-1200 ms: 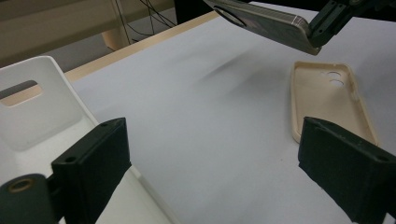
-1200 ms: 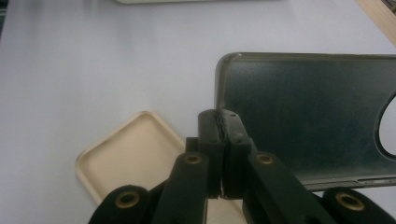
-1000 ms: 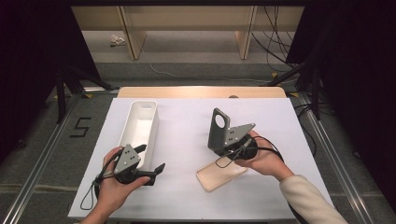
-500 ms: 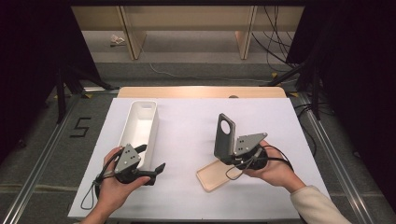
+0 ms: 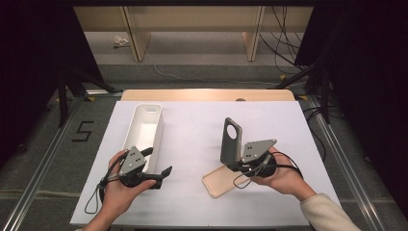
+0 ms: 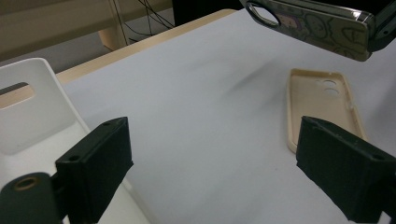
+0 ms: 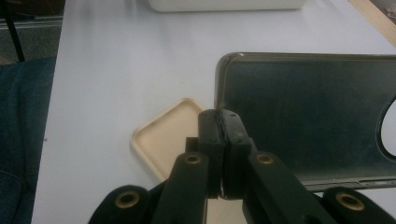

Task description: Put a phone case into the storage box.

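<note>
White table [image 5: 202, 120] spreads under your two hands, a white bin [image 5: 143, 132] standing along its left side. Your left tool [image 5: 155, 163] rests just beside the bin's near end, jaws spread wide with nothing between them; through its own view the beige case [image 6: 322, 105] lies flat and open-side up on the bare table. Your right tool [image 7: 223, 140] has its jaws pressed together on the edge of a dark case [image 7: 308, 121], holding it upright and clear of the table, camera cutout at the far end, right over the near-right part of the table. The beige case sits just beside and below it, one end hidden under your right hand in the high view.

Judging by this, you are mid-carry with the dark case, lifted but not yet placed. The bin looks the likely destination: the next move would call for swinging the case across to the left, over the bin's rim, then opening the jaws. Your left tool stands ready for the beige case.
</note>
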Available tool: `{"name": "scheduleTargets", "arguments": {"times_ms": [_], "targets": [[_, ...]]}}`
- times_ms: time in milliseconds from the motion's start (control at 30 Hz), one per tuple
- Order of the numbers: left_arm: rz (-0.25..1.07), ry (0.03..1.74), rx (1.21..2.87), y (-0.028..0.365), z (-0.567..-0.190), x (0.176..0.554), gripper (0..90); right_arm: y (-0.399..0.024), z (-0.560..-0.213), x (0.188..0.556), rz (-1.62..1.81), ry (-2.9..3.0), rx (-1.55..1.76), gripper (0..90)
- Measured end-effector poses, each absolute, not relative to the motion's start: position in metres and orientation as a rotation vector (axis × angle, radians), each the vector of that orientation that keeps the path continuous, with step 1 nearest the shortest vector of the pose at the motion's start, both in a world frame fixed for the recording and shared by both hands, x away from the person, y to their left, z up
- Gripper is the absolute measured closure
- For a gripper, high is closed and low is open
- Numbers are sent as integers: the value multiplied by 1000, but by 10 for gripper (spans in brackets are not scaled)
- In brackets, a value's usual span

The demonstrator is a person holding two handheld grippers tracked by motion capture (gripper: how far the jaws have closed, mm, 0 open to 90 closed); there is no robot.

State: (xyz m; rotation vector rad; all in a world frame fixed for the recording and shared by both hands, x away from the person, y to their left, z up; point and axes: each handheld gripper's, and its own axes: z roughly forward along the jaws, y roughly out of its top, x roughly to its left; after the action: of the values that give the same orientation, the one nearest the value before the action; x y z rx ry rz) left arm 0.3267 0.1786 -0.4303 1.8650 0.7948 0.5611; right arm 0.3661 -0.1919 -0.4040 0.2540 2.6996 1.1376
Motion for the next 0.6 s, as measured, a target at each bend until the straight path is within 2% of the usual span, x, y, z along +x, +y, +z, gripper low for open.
{"name": "scheduleTargets", "arguments": {"times_ms": [600], "targets": [[424, 799, 1883, 134, -388, 379, 144, -182, -403, 363, 1140, 2699, 225, 894]]}}
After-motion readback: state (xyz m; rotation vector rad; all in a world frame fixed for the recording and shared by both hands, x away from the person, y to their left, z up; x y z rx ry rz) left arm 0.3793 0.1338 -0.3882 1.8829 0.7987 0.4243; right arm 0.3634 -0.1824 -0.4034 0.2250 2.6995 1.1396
